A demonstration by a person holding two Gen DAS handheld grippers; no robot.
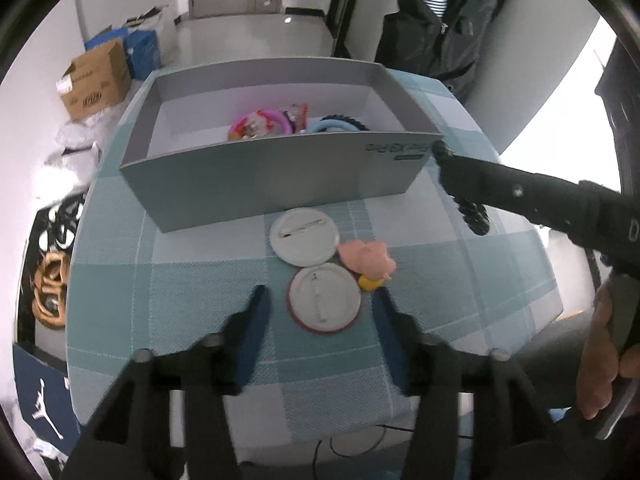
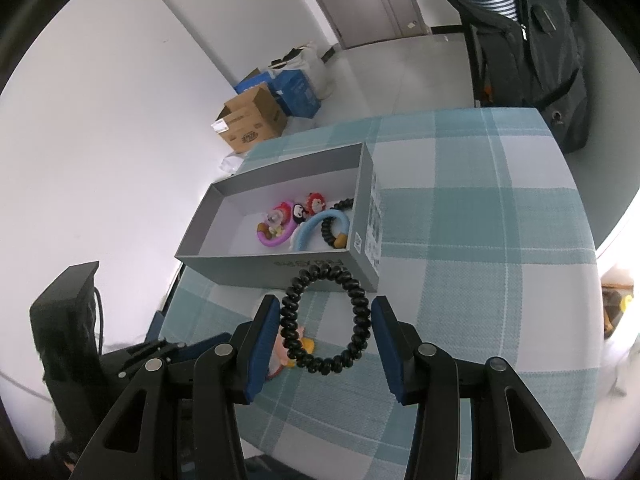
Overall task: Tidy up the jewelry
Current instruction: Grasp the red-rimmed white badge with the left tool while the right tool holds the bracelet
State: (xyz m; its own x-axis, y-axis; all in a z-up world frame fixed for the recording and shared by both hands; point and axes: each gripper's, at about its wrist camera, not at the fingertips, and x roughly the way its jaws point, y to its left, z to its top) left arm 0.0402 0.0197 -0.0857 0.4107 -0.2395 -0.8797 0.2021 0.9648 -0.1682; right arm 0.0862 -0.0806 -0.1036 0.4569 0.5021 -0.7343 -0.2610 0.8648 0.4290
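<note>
Black spiral hair tie (image 2: 323, 320) gripped between right gripper (image 2: 325, 322) fingers near grey box (image 2: 280, 266); left gripper (image 1: 320, 308) spread, straddling pin badge (image 1: 325, 298).

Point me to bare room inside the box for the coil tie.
Free: the gray box's left half, from its left end wall to the pink ring. Crowded: right end, where blue ring and beaded bracelet overlap against the wall.

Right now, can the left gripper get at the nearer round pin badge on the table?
Probably yes. The left gripper is open and the nearer pin badge lies face down just ahead between its fingers, nothing over it. The pink figure touches its far edge, and the flat badge may be hard to pinch.
</note>
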